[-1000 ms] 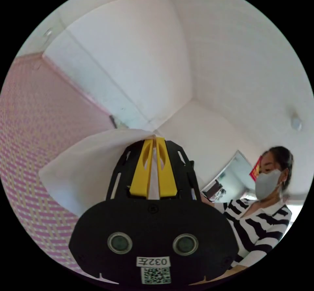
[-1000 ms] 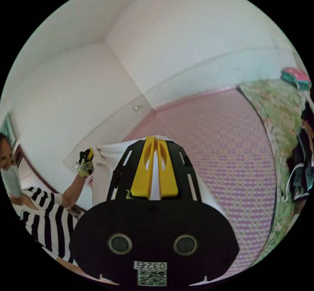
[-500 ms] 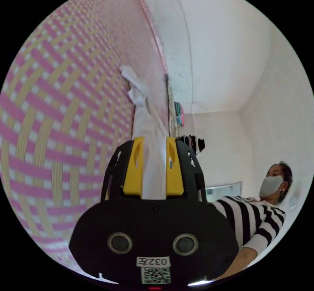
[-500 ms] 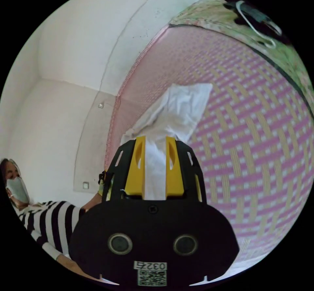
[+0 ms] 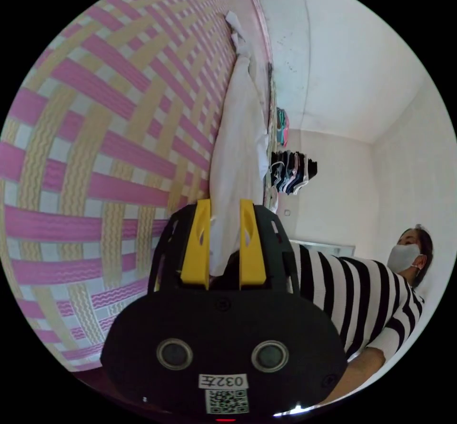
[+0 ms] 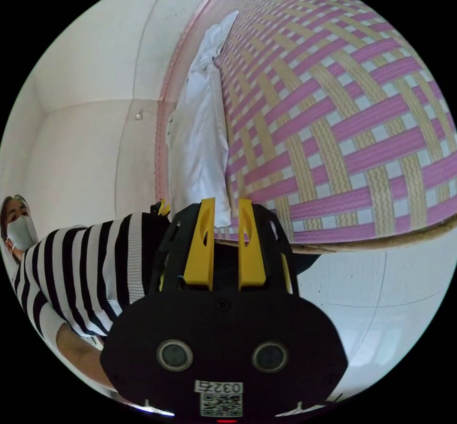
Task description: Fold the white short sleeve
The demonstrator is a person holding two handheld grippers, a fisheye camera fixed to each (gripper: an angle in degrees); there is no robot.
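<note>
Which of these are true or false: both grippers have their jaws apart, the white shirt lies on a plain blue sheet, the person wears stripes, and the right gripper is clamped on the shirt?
1. Both grippers have their jaws apart. True: the left gripper and the right gripper are open.
2. The white shirt lies on a plain blue sheet. False: it lies on a pink and yellow woven mat.
3. The person wears a striped top. True.
4. The right gripper is clamped on the shirt. False: its jaws stand apart and press on nothing.

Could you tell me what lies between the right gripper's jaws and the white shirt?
In the right gripper view, nothing: the right gripper sits open at the white shirt's near edge.
</note>
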